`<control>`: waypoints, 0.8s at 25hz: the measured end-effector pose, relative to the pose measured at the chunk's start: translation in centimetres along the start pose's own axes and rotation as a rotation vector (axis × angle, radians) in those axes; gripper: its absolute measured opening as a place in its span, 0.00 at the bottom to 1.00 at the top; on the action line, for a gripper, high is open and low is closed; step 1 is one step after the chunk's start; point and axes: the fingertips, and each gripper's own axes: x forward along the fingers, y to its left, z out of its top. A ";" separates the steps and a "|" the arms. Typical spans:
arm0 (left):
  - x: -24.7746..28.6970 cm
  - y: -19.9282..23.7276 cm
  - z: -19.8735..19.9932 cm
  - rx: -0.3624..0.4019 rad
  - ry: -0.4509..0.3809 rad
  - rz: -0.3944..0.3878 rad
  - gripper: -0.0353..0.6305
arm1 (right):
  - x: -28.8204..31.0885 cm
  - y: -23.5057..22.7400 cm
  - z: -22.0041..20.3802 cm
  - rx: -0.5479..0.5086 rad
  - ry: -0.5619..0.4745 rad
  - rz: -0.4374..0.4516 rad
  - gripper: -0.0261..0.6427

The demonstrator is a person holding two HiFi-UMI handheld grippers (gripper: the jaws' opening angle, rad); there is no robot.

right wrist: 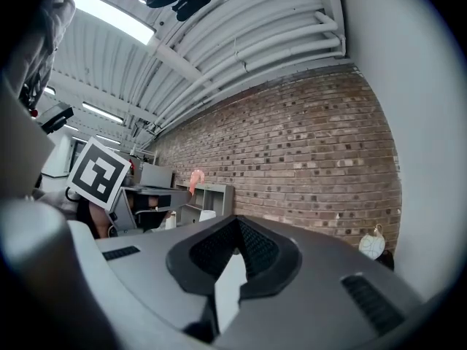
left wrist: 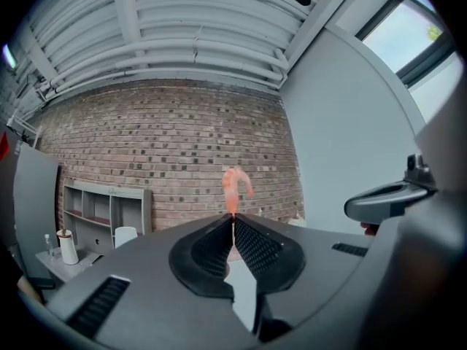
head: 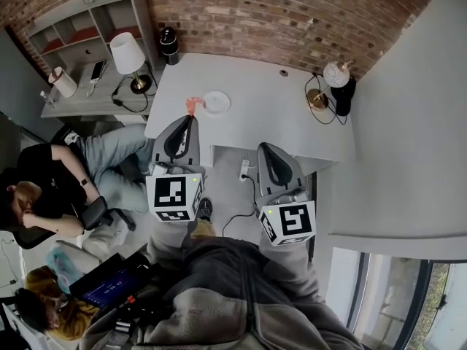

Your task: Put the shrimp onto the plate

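White table [head: 277,115] bears a plate [head: 217,103] and lamp [head: 335,75]

The curled pink-orange shrimp [head: 192,106] sticks out from the left gripper's [head: 191,117] closed tips, pinched by its tail. In the head view it appears at 9 o'clock of the small round white plate [head: 217,103], which lies flat on the white table [head: 277,115].

Bare white table [head: 255,115] is seen right of and in front of the plate [head: 217,102], open for approach. The plate's left edge is taken up by the shrimp [head: 192,105] pinched in the left gripper [head: 191,117]. The back is closed off by the brick wall [head: 292,13]; a black canister [head: 168,46] is stood at the back-left corner, and a round lamp [head: 337,75] with looped cable [head: 318,100] is set at the right end, well apart from the plate.
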 end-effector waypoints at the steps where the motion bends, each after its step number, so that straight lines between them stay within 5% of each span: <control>1: 0.6 0.6 0.0 0.001 0.000 0.000 0.07 | 1.0 0.0 0.1 -0.002 -0.002 0.004 0.04; 20: 12.2 8.9 -2.3 -0.041 0.073 -0.060 0.07 | 15.1 -1.7 -0.4 0.016 0.065 -0.024 0.04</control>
